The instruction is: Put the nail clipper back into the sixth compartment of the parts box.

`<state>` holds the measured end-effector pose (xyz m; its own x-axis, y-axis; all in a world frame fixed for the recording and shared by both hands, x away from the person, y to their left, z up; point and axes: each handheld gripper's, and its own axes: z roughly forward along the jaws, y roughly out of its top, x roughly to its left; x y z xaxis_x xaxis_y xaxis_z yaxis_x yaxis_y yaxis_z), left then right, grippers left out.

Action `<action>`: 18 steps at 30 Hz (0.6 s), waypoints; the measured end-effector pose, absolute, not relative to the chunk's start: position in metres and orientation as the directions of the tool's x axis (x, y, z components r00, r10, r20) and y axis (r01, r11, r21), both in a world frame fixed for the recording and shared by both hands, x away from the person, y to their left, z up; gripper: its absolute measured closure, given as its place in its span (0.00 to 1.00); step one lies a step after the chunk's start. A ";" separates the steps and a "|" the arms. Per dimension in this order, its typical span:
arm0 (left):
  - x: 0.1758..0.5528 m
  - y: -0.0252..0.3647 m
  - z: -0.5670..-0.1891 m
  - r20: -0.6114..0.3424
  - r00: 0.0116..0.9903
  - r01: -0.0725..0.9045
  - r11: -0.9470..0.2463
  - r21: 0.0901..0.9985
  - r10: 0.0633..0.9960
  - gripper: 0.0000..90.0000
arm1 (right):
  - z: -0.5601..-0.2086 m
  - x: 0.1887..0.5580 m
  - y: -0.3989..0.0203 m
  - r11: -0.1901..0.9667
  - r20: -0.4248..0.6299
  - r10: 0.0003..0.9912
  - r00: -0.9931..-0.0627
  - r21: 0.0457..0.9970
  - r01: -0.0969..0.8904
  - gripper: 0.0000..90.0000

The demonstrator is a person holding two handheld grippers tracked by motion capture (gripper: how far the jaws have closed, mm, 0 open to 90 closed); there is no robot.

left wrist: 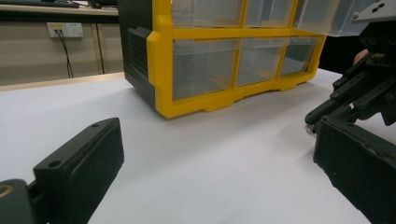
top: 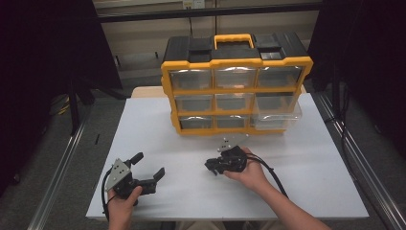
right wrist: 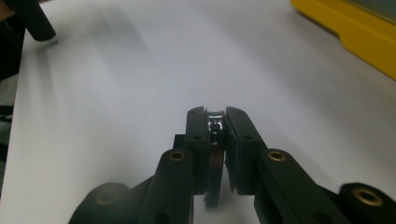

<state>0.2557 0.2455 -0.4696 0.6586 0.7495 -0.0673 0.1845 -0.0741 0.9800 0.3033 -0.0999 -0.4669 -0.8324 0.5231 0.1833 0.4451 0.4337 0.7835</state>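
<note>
Surface: white table top (top: 297,177), bare but for a few small metal parts (top: 225,143) just in front of the cabinet.
Cabinet: yellow drawer cabinet (top: 235,90) at 12 o'clock, one clear drawer (top: 277,112) at its right pulled out.
Room: dark, beige wall with a wall socket (left wrist: 65,30).
Right gripper (top: 214,166): centre, clenched on a small shiny metal piece (right wrist: 215,126).
Left gripper (top: 148,165): 7 o'clock, jaws spread wide, holding nothing.
</note>
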 end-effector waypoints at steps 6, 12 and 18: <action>0.256 0.243 -0.470 -0.078 0.659 0.186 -0.061 0.981 0.748 0.02 | -0.467 0.301 -0.109 0.385 0.211 0.539 -0.816 0.799 0.461 0.91; 0.256 0.245 -0.470 -0.065 0.661 0.185 -0.078 0.980 0.748 0.02 | -0.463 0.299 -0.113 0.332 0.227 0.546 -0.807 0.825 0.457 0.91; 0.256 0.245 -0.470 -0.067 0.659 0.183 -0.073 0.980 0.750 0.02 | -0.456 0.297 -0.117 0.268 0.235 0.559 -0.795 0.856 0.441 0.91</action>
